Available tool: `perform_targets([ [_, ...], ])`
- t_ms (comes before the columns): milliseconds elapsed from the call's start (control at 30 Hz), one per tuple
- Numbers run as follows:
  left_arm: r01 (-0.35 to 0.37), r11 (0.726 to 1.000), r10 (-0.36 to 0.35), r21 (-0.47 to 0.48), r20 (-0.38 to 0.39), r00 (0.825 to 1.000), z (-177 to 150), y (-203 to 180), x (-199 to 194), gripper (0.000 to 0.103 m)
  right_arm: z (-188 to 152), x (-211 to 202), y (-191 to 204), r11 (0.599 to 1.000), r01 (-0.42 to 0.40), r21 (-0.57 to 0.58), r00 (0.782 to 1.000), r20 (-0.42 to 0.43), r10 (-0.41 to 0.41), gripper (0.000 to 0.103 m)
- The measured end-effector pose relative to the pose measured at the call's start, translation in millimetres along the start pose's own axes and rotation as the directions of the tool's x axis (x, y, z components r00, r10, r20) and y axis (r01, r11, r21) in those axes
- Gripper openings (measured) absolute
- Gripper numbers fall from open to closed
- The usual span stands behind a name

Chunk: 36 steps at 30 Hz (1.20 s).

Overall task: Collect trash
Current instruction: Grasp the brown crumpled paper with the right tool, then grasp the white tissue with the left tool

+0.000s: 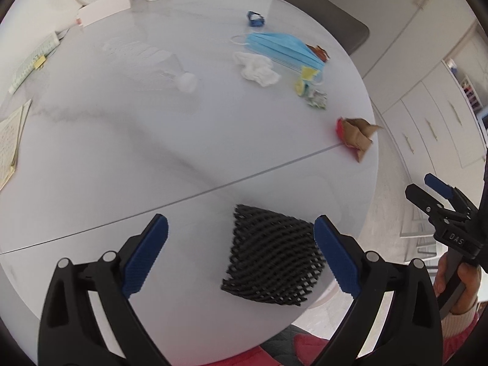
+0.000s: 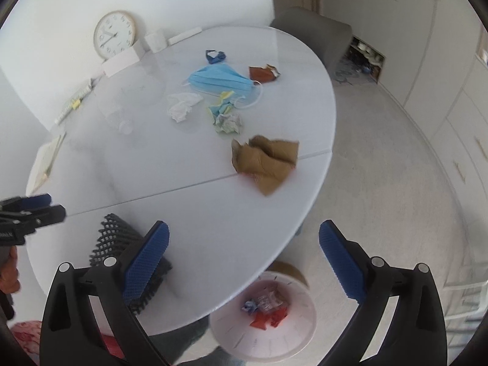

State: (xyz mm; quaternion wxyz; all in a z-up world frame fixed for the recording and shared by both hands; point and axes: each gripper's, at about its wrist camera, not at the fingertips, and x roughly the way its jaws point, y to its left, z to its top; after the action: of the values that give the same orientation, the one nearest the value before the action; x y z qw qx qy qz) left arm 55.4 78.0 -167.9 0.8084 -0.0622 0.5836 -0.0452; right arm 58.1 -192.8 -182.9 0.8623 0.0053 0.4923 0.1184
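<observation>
A: Netting first? Black foam mesh sleeve [image 1: 271, 256] lying on the near part of the round white table [image 1: 128, 158], close to the edge, under the left gripper [image 1: 241, 253] and nearer its right pad. Nothing held: jaws spread wide, pads clear of it.

B: Same for the right gripper [image 2: 244, 259]: wide apart, empty, hanging over the table edge with the white bin [image 2: 265, 314] on the floor below. Probably feather-light, that mesh, soft and springy; likely to squash flat and bounce back. Best pinched across a folded edge, well in from the corner.

A: Farther out: brown paper bag [image 2: 265, 161] by the rim, blue face mask [image 2: 219, 79], crumpled white tissue [image 2: 183, 106], small wrappers. All light, nothing fragile.

B: Any writing?

A: "DAS" on the right gripper's body, seen from the left wrist. Numerals on the clock [image 2: 114, 35]. Wrapper print too small to read.
</observation>
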Motion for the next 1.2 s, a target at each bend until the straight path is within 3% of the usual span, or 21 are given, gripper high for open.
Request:
perform_targets([
  [367,-0.015,0.991,0.015,-0.132,0.003,1.0,56.1,45.7,23.5,0.092,49.0,67.1,15.6,0.957,0.028,-0.288,0.995,-0.08,-0.053,0.098],
  [467,0.0,0.993,0.0,-0.12,-0.001,1.0,72.8,42.1,34.5,0.092,54.3,85.9,19.7,0.932,0.026,-0.362,0.992,-0.103,-0.067,0.098],
  [600,0.035,0.999,-0.035,-0.036,0.004,0.999,100.5,21.8,55.8,0.092,60.0,109.8,21.7,0.888,0.034,-0.458,0.986,-0.128,-0.104,0.098],
  [800,0.08,0.995,-0.08,0.056,0.004,0.997,145.4,-9.5,96.4,0.092,67.1,134.4,16.5,0.85,-0.019,-0.527,0.975,-0.198,-0.102,0.076],
  [933,0.085,0.995,-0.083,0.059,-0.027,0.996,172.1,-22.1,124.1,0.092,70.0,144.5,15.7,0.833,-0.07,-0.548,0.964,-0.252,-0.085,0.056],
  [1033,0.074,0.996,-0.071,0.058,-0.049,0.996,189.0,-30.8,142.9,0.092,75.2,145.1,14.8,0.837,-0.085,-0.541,0.962,-0.262,-0.072,0.054],
  [1200,0.021,0.998,-0.017,0.063,-0.065,0.998,205.1,-41.5,169.1,0.092,84.9,142.3,5.3,0.879,-0.097,-0.466,0.964,-0.265,-0.034,0.054],
])
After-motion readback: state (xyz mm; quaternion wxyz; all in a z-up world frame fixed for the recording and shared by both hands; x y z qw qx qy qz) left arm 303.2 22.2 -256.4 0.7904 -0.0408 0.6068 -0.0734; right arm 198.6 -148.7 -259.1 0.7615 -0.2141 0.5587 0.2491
